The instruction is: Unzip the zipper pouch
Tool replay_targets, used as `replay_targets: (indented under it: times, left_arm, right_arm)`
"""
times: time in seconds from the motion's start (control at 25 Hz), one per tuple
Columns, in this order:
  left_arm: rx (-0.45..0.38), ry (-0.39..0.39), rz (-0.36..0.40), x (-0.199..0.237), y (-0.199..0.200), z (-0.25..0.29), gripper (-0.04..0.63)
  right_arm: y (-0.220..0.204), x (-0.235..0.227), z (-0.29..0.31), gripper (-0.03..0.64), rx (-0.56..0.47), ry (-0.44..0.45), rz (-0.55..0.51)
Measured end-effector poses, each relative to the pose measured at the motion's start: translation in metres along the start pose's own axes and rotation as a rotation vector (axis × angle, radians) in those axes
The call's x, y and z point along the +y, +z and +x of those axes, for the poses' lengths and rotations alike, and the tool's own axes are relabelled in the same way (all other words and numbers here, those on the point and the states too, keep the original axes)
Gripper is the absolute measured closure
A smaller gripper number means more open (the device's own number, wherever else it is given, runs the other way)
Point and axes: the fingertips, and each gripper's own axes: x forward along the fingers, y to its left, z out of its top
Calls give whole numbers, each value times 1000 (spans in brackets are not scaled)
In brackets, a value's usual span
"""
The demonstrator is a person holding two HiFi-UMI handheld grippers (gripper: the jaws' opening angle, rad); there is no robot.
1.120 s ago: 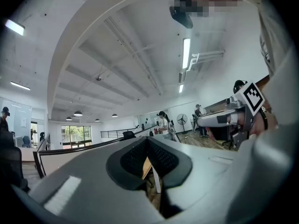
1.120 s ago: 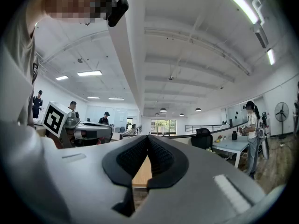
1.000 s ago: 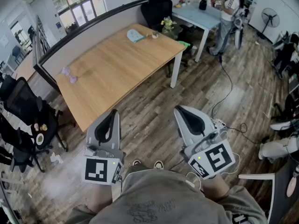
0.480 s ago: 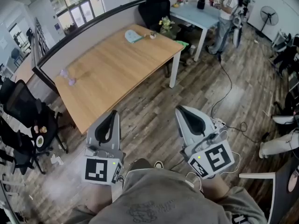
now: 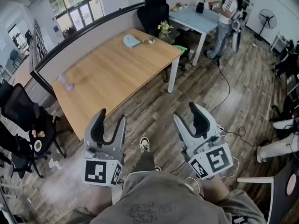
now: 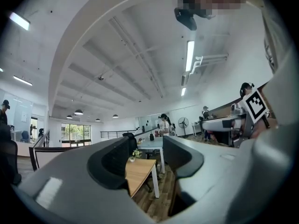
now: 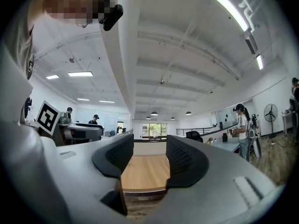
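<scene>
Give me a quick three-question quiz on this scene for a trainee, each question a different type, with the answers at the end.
1. True or false: the left gripper is holding the pouch.
2. Where does the pouch lie? A: on the floor. B: at the far end of the wooden table. C: on a chair.
3. In a word, what is between the jaws of the right gripper?

Key:
1. False. Its jaws have just been opening, nothing is between them, and the pouch lies well away from it.
2. B.
3. Nothing. Its jaws have just been opening and stand apart over the floor.
</scene>
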Motion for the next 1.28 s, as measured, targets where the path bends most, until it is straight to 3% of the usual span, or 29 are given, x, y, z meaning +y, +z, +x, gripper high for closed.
replay_targets:
  times: [0.64, 1.28]
  left_arm:
    - [49, -22, 0, 60, -40, 128, 388]
    - [81, -46, 15, 184, -68, 297, 388]
  right_arm:
    - [-39, -64, 125, 416, 105, 22, -6]
    - [-57, -133, 324, 416, 155, 11, 3]
